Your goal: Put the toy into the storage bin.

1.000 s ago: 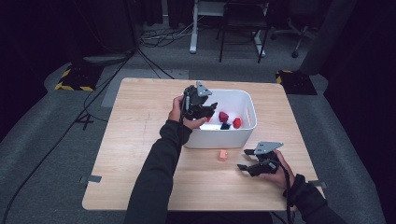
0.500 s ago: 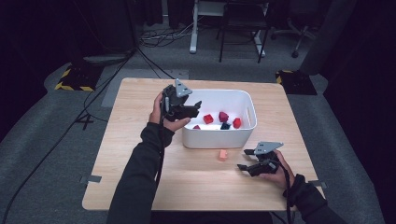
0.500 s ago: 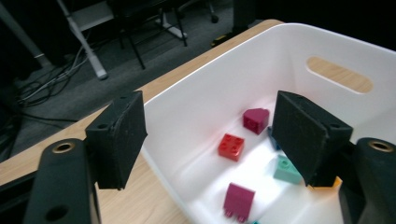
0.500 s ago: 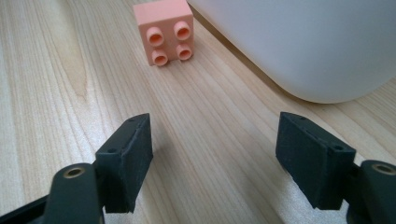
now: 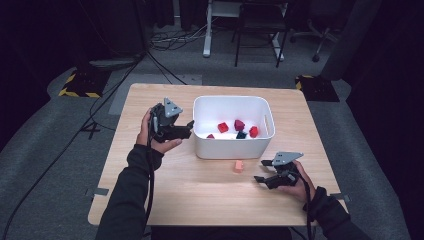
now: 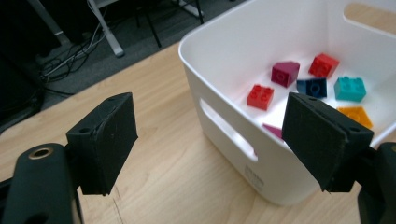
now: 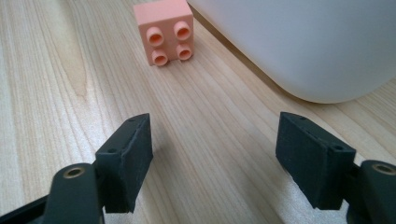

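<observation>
A small grey label (image 6: 253, 176) sits on the side of the white tub (image 5: 233, 148), but its writing is too small to read. The left gripper (image 5: 187, 129) is beside the left wall of the tub, held over the table (image 5: 150, 200). A second ago it was over the tub, above the blocks, and now it has moved out to the left. Its jaws have just been opening, they stand wide apart, and nothing is between them. Inside the tub lie a red block (image 6: 260, 96), a dark pink block (image 6: 285, 73), another red block (image 6: 323, 65), a dark blue block (image 6: 312, 87), a green-blue block (image 6: 350, 88) and an orange block (image 6: 356, 115). The right gripper (image 5: 263, 170) rests low at the front right of the table, in the same spot as before. Its jaws are wide open too and hold nothing. A light pink block (image 7: 164, 31) lies on the table just in front of the tub, near the right gripper but not touching it
</observation>
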{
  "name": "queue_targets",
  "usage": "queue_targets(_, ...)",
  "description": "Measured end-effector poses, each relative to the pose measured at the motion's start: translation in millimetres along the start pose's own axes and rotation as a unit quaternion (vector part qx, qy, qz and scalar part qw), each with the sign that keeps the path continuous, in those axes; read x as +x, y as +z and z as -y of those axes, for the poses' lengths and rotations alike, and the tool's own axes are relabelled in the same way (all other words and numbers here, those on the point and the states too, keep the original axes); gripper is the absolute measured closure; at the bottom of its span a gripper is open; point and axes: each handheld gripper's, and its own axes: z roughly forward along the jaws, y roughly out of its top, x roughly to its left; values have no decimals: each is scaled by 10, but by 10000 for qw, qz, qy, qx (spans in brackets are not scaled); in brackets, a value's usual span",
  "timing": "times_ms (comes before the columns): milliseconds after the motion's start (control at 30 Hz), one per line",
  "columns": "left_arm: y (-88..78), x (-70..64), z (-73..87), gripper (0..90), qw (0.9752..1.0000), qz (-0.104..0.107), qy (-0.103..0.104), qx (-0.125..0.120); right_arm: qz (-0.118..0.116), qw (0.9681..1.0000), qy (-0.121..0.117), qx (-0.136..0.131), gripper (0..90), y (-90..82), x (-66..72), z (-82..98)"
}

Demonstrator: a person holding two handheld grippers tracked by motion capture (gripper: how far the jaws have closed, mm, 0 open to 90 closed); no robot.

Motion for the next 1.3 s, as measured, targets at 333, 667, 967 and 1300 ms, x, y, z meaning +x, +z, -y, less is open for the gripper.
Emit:
queue_targets(333, 192, -247, 543, 187, 9983, 416, -109, 391, 1, 10000, 4, 2, 275, 0, 1, 0)
queue_targets(667, 477, -748, 953, 273, 9870, 1382, 144, 812, 2, 10000, 6, 1, 275, 0, 1, 0)
queue_targets(967, 681, -1230, 868, 284, 9798, 1789, 384, 812, 6, 10000, -5, 3, 273, 0, 0, -1)
queue_targets(1300, 917, -1636, 660, 350, 9762, 2026, 386, 671, 4, 10000, -2, 4, 273, 1, 1, -1)
